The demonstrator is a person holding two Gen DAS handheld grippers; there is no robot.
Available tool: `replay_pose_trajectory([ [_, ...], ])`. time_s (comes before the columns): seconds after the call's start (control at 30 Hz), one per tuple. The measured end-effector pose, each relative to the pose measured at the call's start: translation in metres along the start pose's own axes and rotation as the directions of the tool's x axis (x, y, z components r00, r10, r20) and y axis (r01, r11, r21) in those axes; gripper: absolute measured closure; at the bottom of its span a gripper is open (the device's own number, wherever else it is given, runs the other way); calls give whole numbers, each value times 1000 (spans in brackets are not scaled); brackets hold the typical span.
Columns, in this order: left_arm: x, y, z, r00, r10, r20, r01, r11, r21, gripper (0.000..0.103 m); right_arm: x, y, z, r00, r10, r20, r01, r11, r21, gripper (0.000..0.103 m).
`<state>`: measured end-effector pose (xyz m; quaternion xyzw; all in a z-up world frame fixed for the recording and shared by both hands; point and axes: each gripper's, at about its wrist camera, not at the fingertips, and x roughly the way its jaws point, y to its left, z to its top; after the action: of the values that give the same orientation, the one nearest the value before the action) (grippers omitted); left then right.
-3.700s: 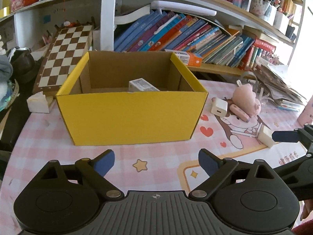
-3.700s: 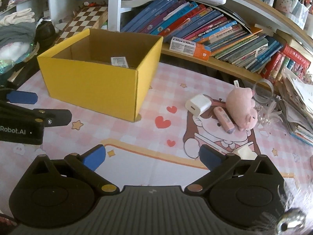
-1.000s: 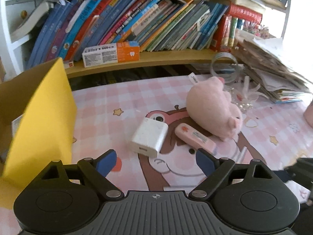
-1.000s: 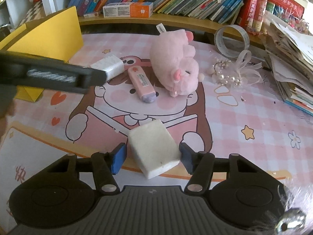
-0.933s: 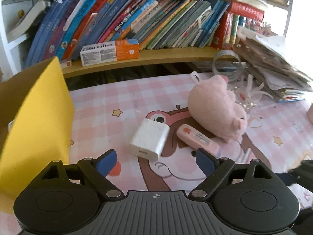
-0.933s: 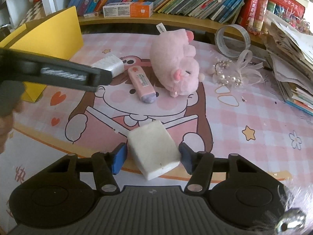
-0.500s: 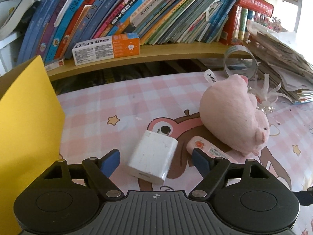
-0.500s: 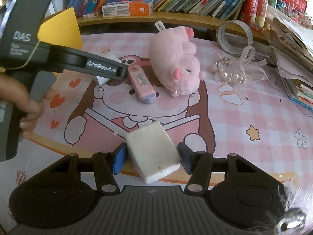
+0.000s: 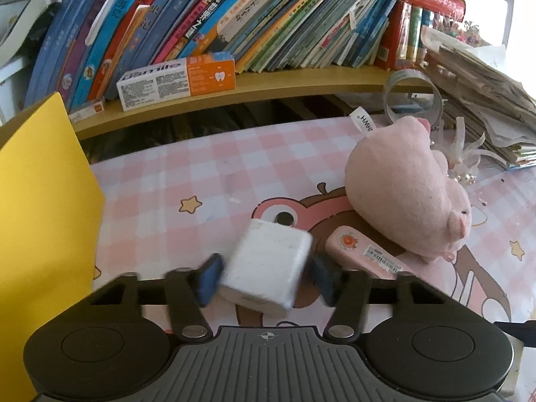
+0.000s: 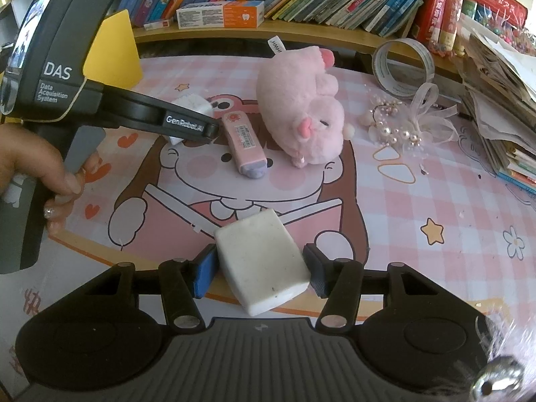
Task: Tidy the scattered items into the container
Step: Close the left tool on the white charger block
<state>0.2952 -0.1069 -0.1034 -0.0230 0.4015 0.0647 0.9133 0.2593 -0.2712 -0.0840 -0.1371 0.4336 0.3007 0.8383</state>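
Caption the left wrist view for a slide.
Left tongs closing around the white charger beside the pink plush pig, yellow box at left.

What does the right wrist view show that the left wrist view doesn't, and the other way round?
Only the right wrist view shows the white eraser between the right gripper's fingers and the person's left hand on the handle. Only the left wrist view shows the left gripper closing around the white charger, pads close to its sides. Both show the pink plush pig, the pink tube, the tape roll, the yellow box and the toothpaste carton.
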Motion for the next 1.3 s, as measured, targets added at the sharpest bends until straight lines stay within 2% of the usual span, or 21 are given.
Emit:
replay_pose_trajectory([
  [0.33, -17, -5, -3, 998, -58, -12, 59, 998, 35, 62, 0, -3, 2, 1000, 4, -8, -4, 1000, -12, 60],
  [0.6, -43, -10, -15, 995, -100, 0, 100, 994, 46, 62, -7, 1, -1, 1000, 23, -21, -23, 1000, 15, 65],
  [1.3, -124, 8, -56, 993, -111, 36, 112, 994, -14, 62, -41, 23, -12, 999, 36, 13, -36, 999, -11, 67],
])
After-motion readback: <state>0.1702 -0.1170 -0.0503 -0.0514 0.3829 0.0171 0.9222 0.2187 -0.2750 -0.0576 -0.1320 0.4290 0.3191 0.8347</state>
